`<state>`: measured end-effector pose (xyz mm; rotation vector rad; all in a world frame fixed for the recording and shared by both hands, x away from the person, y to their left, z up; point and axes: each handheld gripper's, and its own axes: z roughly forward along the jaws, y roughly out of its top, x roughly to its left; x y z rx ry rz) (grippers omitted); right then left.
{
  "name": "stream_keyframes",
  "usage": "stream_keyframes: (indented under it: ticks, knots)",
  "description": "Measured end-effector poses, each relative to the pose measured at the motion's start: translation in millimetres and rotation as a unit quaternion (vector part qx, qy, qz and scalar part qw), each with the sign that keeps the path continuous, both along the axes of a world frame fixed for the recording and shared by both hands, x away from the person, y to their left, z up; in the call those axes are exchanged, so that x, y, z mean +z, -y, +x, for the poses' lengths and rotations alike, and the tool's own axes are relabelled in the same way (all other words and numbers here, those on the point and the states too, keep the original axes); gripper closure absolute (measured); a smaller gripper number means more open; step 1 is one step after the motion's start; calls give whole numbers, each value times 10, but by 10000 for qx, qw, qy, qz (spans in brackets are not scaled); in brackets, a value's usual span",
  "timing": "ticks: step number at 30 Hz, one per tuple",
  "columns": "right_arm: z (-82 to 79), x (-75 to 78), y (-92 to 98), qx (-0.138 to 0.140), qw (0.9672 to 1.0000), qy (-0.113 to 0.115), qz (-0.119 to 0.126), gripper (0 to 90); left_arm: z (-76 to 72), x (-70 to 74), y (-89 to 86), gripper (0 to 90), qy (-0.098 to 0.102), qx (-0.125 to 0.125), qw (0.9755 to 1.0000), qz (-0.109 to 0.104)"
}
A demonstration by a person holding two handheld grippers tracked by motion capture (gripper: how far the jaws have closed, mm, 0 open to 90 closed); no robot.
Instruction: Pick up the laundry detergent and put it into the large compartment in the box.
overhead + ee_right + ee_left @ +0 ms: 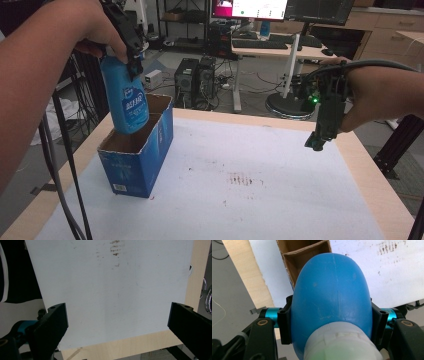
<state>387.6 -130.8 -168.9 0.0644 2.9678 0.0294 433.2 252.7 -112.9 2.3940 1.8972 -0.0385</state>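
We are holding the bottle (127,102) in the left gripper (131,62) over the box (136,150); right gripper (317,145) is hanging wide, empty.

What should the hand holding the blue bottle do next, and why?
Probably lower it a little more. The left gripper is shut on the blue bottle, whose bottom has only just entered the open blue box, so it seems not yet to rest on the box's floor.

Wooden table (372,172), stained white sheet (250,200), blue carton (135,160).
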Motion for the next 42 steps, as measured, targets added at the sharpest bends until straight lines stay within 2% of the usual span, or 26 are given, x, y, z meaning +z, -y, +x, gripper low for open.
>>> stream_keyframes:
  ticks: [8, 9, 13, 15, 16, 18, 24, 26, 29, 34, 40, 42]
  knots:
    - [-8, 5, 8, -19, 10000, 5, 0, 19, 40, -248, -24, 377, -93, 85, 9999, 46]
    - [-11, 6, 7, -27, 10000, 3, 8, 19, 50, -320, -22, 377, -130, 29, 9999, 76]
    - [-12, 10, 5, -31, 10000, 9, 12, 19, 61, -422, -20, 377, -155, -16, 9999, 62]
    - [-12, 10, 3, -28, 10000, 8, 10, 19, 67, -474, -19, 377, -184, -80, 9998, 60]
    - [-15, 10, -1, -39, 10000, 12, 0, 20, 76, -567, -7, 377, -228, -161, 9996, 72]
    - [-17, 6, -12, -36, 10000, 12, -2, 19, 90, -657, -3, 377, -313, -298, 9990, 94]
    - [-21, 5, -19, -25, 10000, 22, -4, 19, 106, -949, 41, 377, -395, -628, 9972, 74]
    - [-22, 5, -17, -34, 10000, 21, -12, 19, 113, -1026, 46, 377, -452, -841, 9954, 122]
    - [-23, 5, -14, -57, 10000, 23, -13, 19, 124, -1169, 54, 377, -475, -1020, 9935, 170]
    - [-19, 5, -9, -45, 10000, 12, -21, 20, 127, -1353, 64, 378, -463, -1492, 9873, 299]
    - [-18, -6, -17, -70, 10000, 9, -46, 20, 128, -1524, 60, 378, -462, -1751, 9829, 321]
    - [-19, -9, -22, -75, 10000, 1, -55, 20, 126, -1568, 62, 378, -444, -1880, 9806, 336]
